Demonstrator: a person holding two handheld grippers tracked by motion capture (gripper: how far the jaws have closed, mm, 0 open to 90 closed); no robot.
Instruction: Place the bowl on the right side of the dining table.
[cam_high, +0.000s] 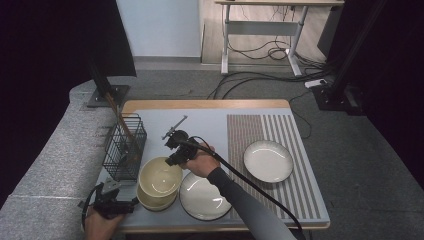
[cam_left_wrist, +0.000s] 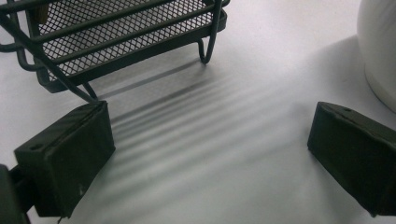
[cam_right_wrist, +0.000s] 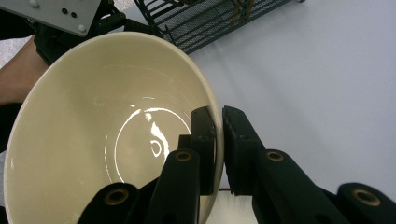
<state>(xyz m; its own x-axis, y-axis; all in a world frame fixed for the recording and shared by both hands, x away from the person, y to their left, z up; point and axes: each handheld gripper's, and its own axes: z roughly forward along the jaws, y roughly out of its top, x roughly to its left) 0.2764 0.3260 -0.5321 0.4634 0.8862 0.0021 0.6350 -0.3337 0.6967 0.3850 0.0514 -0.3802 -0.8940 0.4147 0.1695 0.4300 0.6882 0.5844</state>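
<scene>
My right tongs (cam_right_wrist: 218, 140) grip the rim of the cream ceramic bowl (cam_high: 160, 176), lifting it off a second bowl (cam_high: 150, 201) beneath. My left tongs (cam_left_wrist: 210, 154) rest open on the bench — next I need a clear spot to place it.

Bystanders around the work on the table (cam_high: 210, 111)

A black wire basket (cam_high: 124, 147) stands at the left; one plate (cam_high: 204, 196) lies near the front edge, another plate (cam_high: 268, 161) rests apart on the striped mat (cam_high: 295, 150).
</scene>
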